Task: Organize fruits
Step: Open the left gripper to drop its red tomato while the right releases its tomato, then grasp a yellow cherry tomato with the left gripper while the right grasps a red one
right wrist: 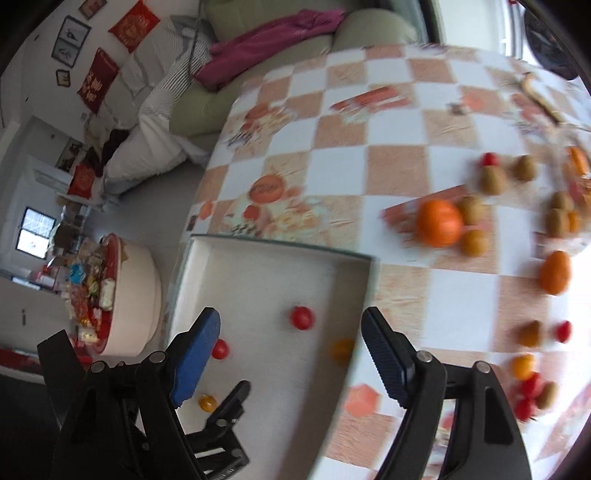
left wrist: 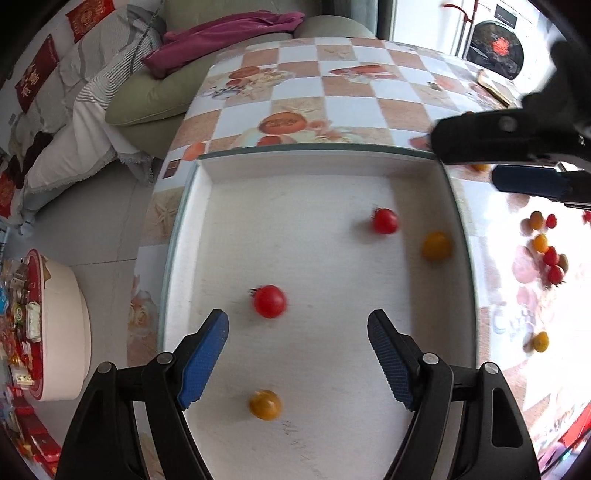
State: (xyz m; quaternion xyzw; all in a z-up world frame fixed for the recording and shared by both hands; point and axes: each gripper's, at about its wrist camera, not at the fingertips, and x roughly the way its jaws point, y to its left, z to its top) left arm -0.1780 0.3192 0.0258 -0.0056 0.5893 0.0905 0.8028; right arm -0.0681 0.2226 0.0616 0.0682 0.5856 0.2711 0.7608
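A white tray (left wrist: 207,173) lies on the checkered table and holds two red cherry tomatoes (left wrist: 269,301) (left wrist: 385,220) and two yellow ones (left wrist: 265,404) (left wrist: 437,246). My left gripper (left wrist: 297,354) is open and empty, hovering low over the tray between a red and a yellow tomato. My right gripper (right wrist: 291,354) is open and empty above the tray's right edge (right wrist: 364,314); it shows in the left wrist view (left wrist: 517,162) beyond the tray's far right corner. The tray's tomatoes also show in the right wrist view (right wrist: 301,317).
Loose fruit lies on the table right of the tray: oranges (right wrist: 439,223), brown kiwis (right wrist: 493,181), red and yellow cherry tomatoes (left wrist: 550,254). A green sofa with a purple cloth (left wrist: 229,33) stands behind. A round white box of snacks (left wrist: 55,325) sits on the floor at left.
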